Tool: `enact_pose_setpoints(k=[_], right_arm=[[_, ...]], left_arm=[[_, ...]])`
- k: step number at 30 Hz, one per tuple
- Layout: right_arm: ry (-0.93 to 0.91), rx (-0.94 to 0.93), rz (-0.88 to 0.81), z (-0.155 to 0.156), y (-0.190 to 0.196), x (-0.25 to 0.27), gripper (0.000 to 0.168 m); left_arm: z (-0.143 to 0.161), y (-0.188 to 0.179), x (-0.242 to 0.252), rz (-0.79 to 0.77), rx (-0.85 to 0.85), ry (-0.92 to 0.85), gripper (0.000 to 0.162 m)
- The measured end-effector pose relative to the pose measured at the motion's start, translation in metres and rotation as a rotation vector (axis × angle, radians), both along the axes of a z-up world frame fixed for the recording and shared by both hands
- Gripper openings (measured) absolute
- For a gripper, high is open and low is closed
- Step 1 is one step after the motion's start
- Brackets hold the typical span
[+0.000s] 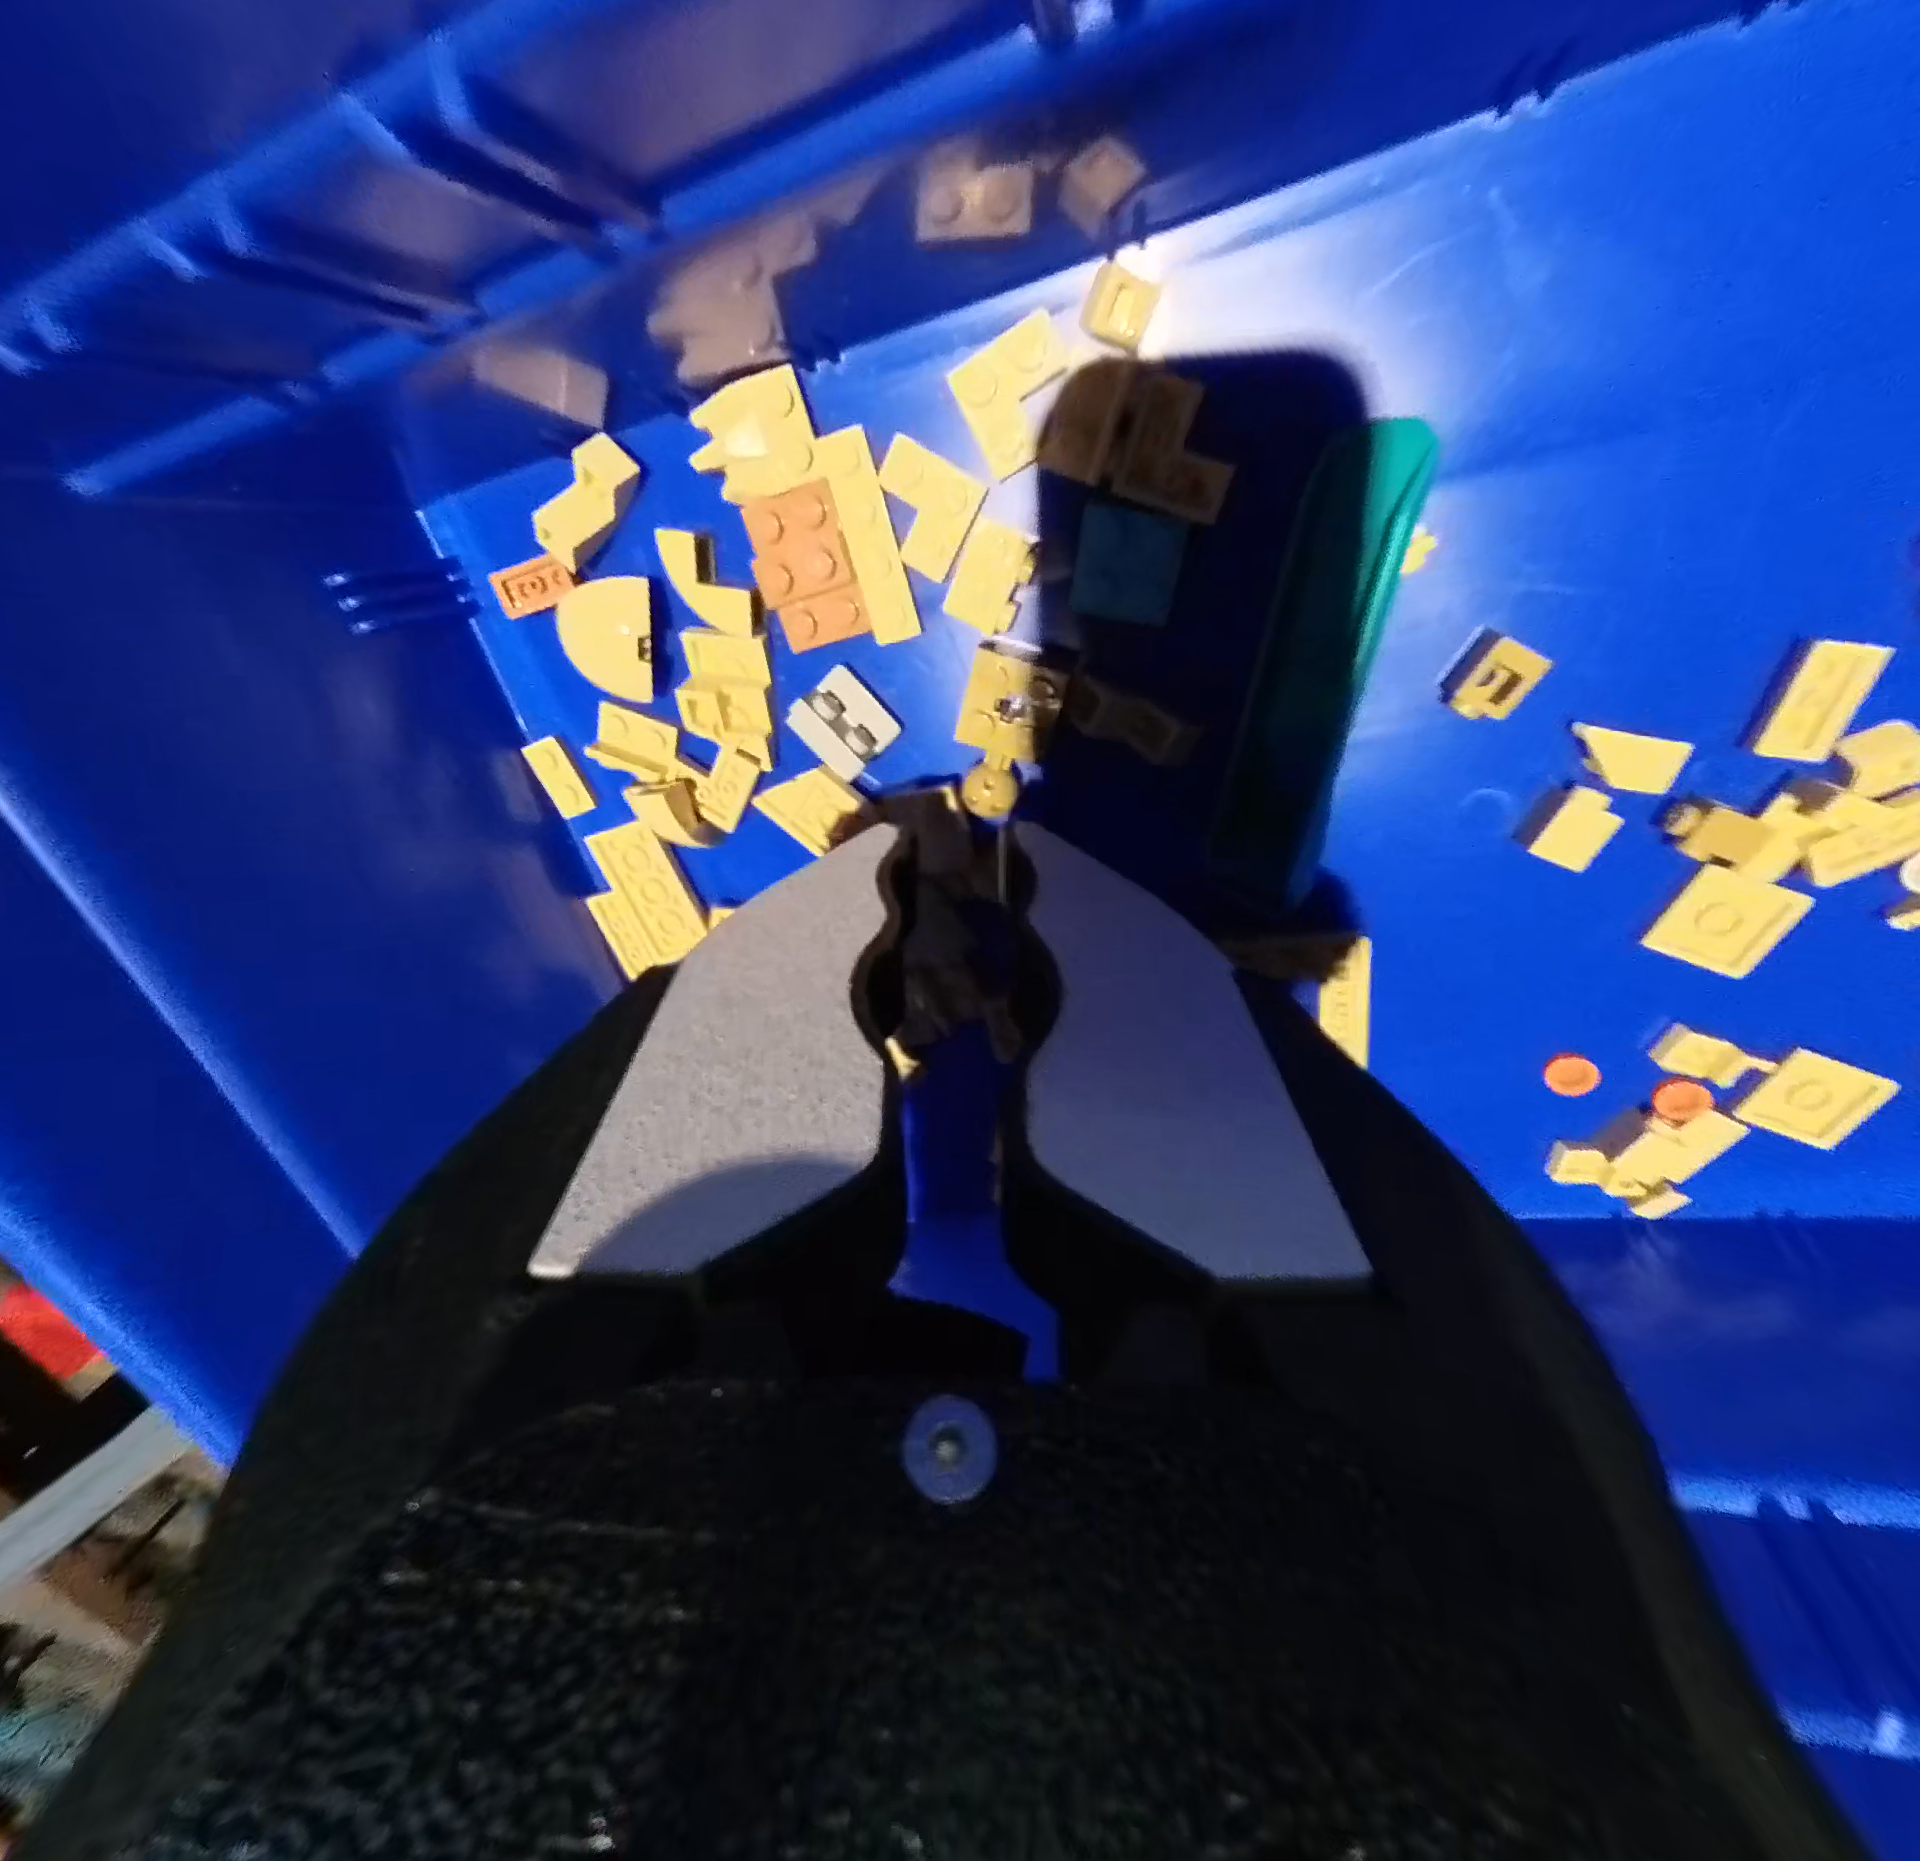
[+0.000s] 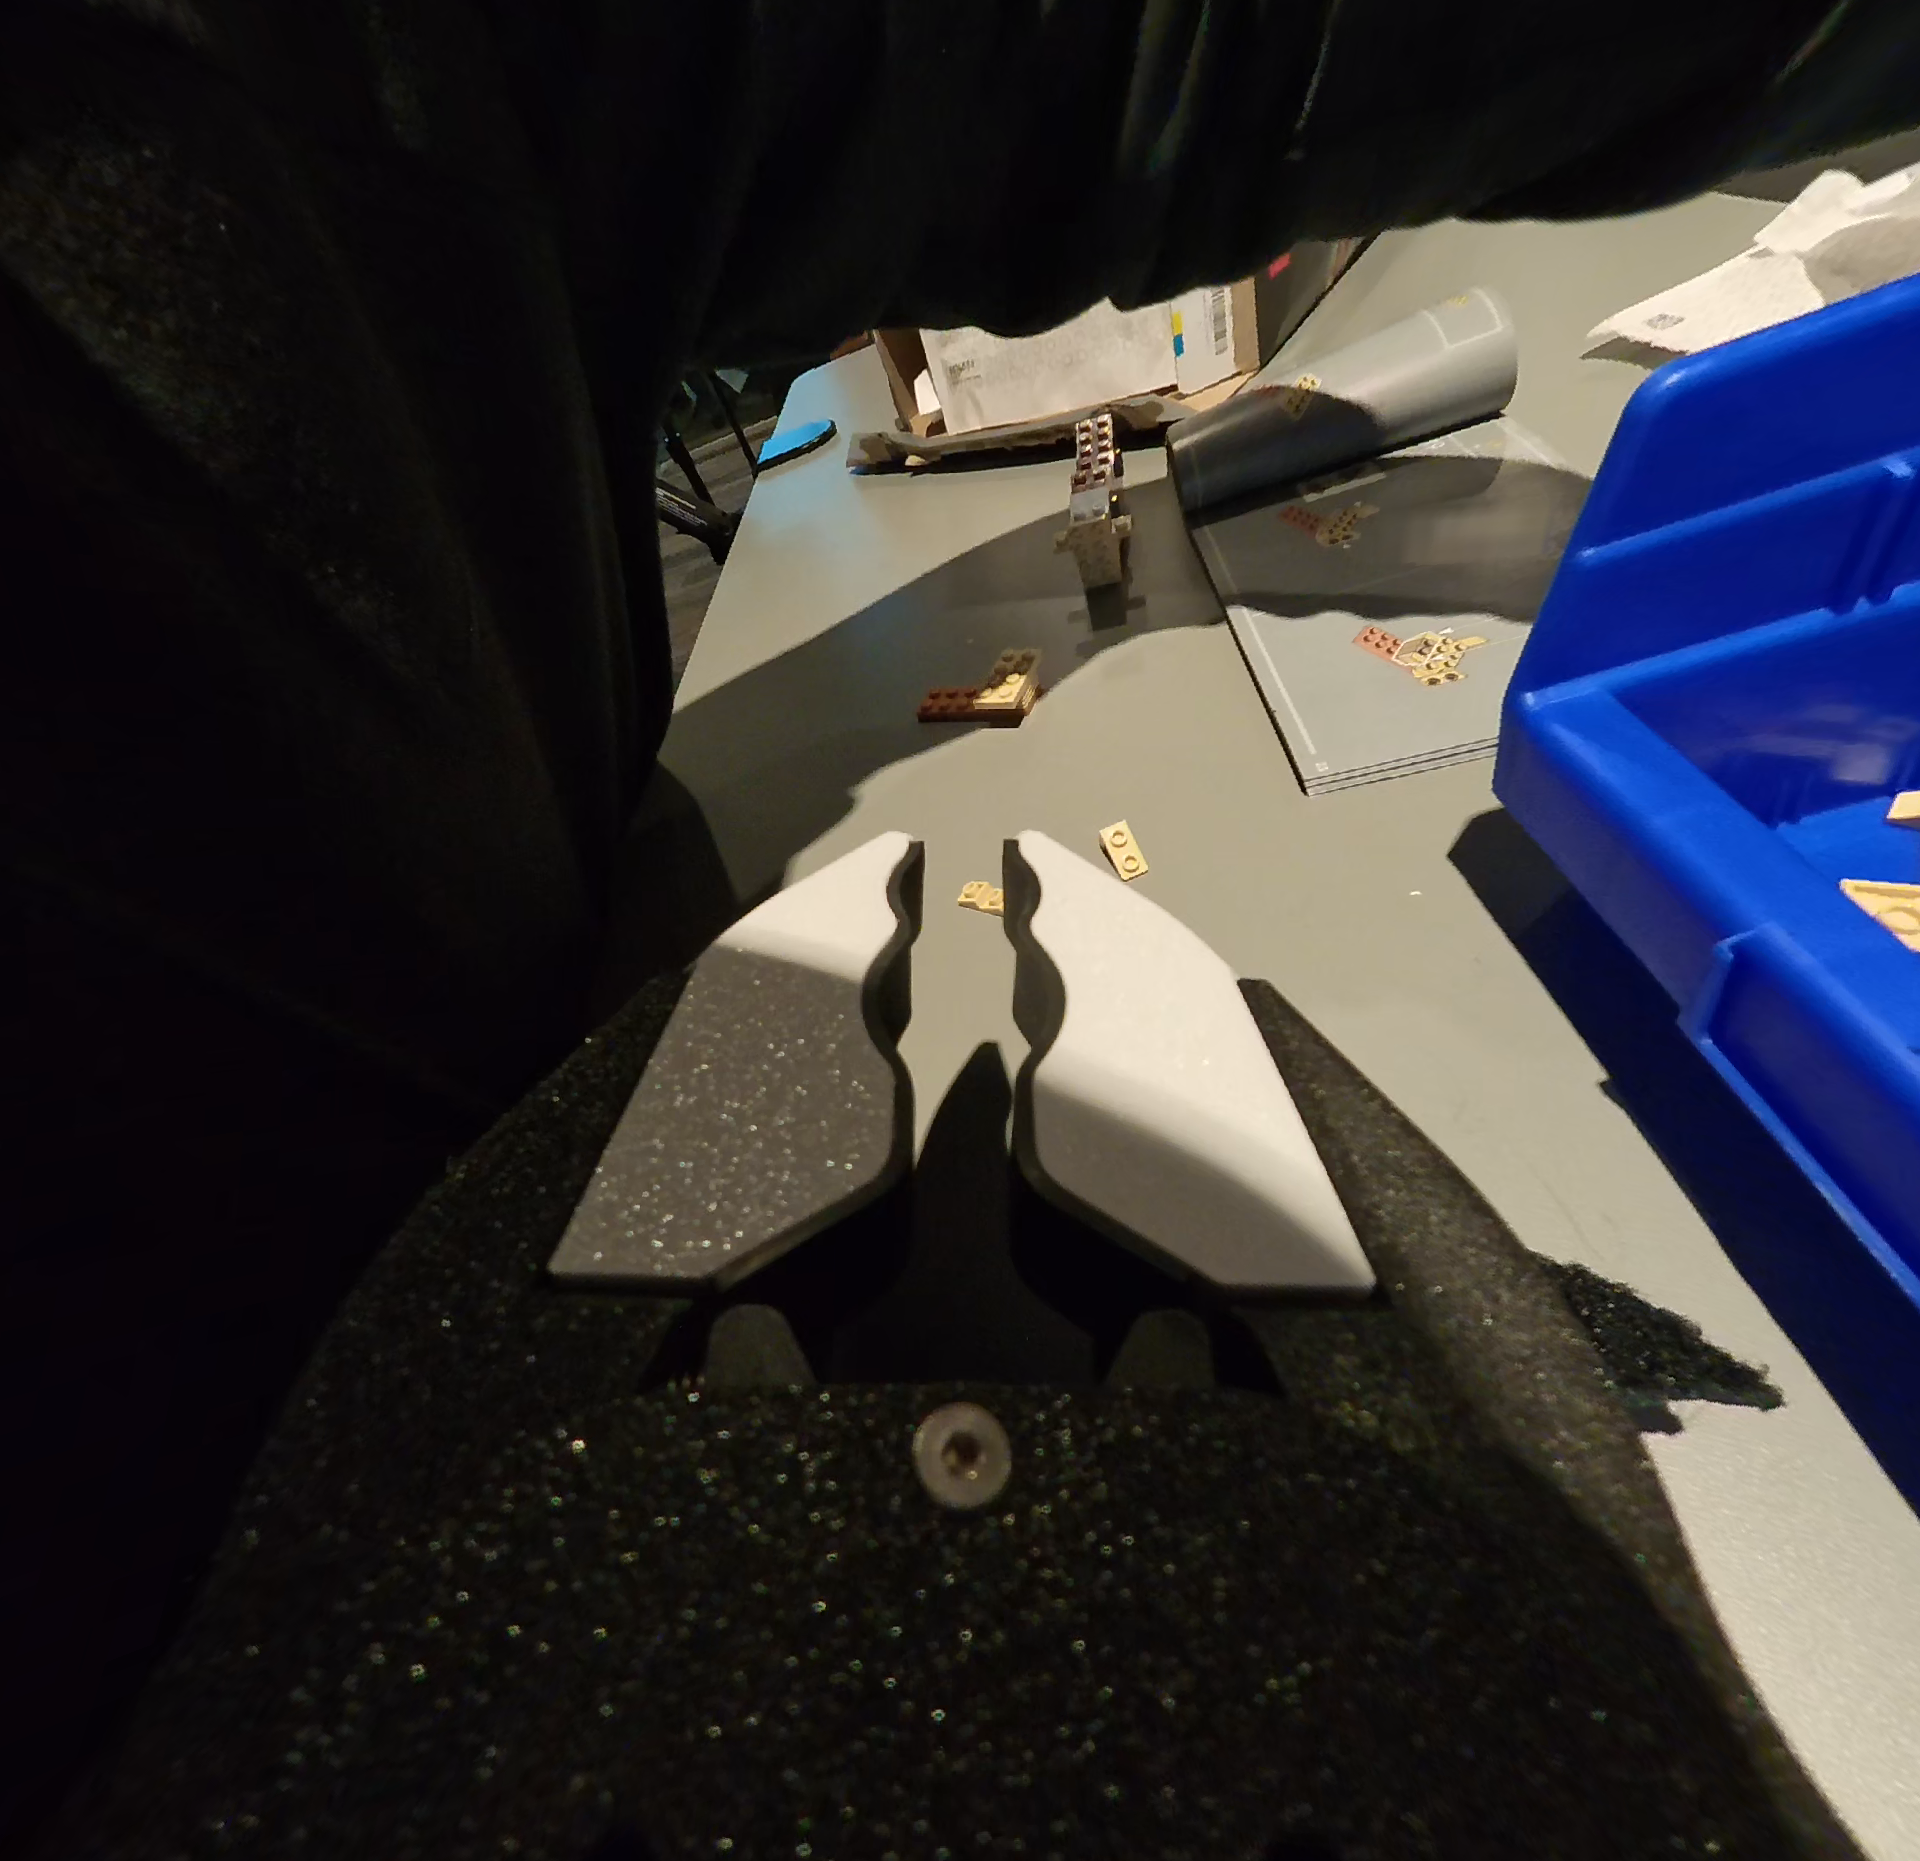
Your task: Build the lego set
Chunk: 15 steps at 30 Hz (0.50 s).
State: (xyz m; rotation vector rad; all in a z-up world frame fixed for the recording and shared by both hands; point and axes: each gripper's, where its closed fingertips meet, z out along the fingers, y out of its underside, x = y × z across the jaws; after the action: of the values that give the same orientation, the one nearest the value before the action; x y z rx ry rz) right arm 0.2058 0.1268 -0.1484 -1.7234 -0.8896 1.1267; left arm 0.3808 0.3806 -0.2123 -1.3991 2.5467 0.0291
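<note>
Blue bin walls [image 1: 312, 876] enclose a scatter of tan lego plates [image 1: 831, 533], with more on the grey table [image 2: 1299, 980] beside a part-built model [image 2: 1096, 533]. These plates look light, rigid and slick, best pinched across their thin edges. At left, the left gripper [image 1: 951, 855] has its jaws nearly together on something small and dark, though what is unclear; at right, the right gripper [image 2: 961, 866] hovers slightly open, empty, above a small tan piece [image 2: 980, 894]
</note>
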Motion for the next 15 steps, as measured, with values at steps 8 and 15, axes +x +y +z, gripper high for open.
enact_pose_setpoints(k=[8,15], right_arm=[[0.001,-0.001,0.002,0.0001,-0.0002,0.0001,0.014],[0.002,-0.003,0.001,0.0001,-0.0001,0.0003,0.014]], left_arm=[[-0.0037,0.0000,0.0016,0.009,0.003,0.007,0.009],[0.0046,-0.0021,-0.0009,0.018,-0.035,-0.015,0.002]])
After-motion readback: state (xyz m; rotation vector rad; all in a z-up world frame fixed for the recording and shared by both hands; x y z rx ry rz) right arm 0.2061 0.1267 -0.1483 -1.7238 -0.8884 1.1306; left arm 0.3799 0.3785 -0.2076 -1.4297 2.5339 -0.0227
